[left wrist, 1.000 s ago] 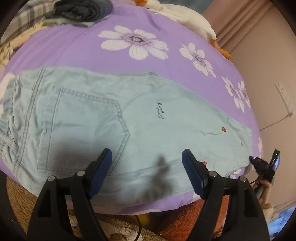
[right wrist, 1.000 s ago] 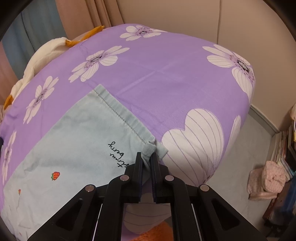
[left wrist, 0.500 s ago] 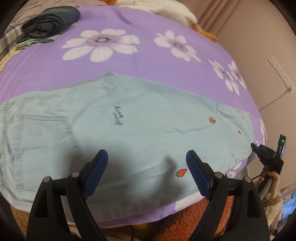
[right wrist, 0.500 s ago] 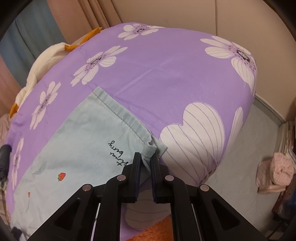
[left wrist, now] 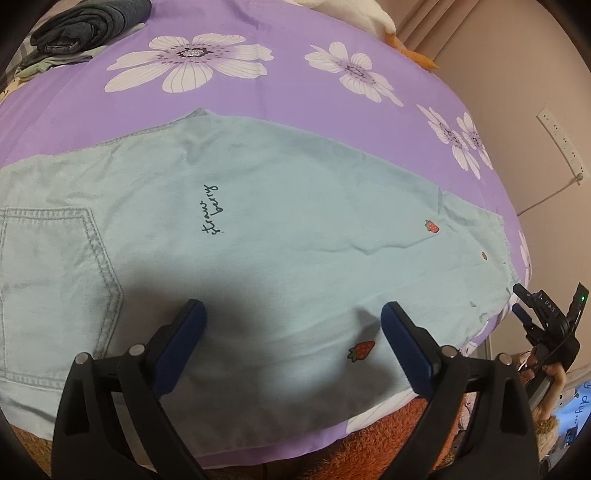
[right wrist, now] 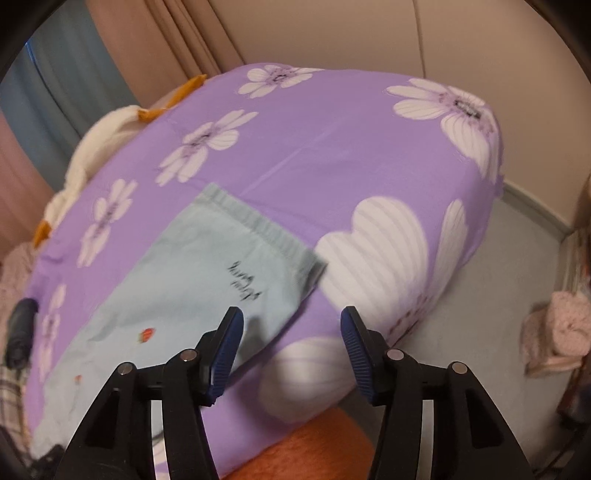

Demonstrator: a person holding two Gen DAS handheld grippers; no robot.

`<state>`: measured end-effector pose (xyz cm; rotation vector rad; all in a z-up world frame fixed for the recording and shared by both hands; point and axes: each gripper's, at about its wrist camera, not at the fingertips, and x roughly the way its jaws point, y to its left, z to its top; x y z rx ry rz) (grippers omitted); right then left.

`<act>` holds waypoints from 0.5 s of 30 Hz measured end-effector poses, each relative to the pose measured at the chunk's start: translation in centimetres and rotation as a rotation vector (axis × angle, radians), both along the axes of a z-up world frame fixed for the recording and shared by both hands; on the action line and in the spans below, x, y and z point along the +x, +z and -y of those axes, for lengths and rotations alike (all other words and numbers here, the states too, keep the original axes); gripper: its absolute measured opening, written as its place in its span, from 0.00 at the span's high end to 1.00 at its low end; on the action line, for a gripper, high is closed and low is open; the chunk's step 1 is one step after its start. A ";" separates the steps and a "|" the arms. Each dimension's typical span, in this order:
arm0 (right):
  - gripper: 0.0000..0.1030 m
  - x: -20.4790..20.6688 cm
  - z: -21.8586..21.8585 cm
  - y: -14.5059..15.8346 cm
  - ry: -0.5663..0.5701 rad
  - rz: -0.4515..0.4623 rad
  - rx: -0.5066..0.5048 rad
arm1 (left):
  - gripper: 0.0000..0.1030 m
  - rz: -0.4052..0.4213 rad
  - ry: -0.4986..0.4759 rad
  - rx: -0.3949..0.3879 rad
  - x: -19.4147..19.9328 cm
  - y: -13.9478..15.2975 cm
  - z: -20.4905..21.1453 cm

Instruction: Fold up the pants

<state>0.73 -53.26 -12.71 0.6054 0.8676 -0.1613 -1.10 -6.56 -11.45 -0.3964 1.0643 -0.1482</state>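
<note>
Pale blue denim pants with small strawberry prints lie flat, folded lengthwise, on a purple flowered bed sheet. My left gripper hovers above the pants near the front edge, its jaws opening wide with nothing between them. In the right wrist view the hem end of the pants lies on the sheet. My right gripper is opening just beside the hem corner, and no cloth is between its blue pads. The right gripper, held by a hand, also shows at the far right of the left wrist view.
Folded dark clothes sit at the far left of the bed. A white and orange plush toy lies along the far edge. An orange fuzzy blanket hangs below the front edge. Grey floor and a pink bundle lie to the right.
My right gripper has let go of the hem corner, and the corner now lies flat on the sheet. My left gripper has slid right along the pants and spread wider.
</note>
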 end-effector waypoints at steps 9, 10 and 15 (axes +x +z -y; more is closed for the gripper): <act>0.47 1.2 -1.6 -1.3 0.049 0.012 0.088 | 0.01 0.009 0.009 -0.035 0.1 -0.1 -0.2; 0.45 1.2 -1.7 -1.3 0.051 0.015 0.087 | 0.01 0.010 0.011 -0.039 0.1 -0.1 -0.2; 0.40 1.3 -1.6 -1.4 0.054 0.028 0.109 | 0.01 0.011 0.015 -0.053 0.2 -0.1 -0.4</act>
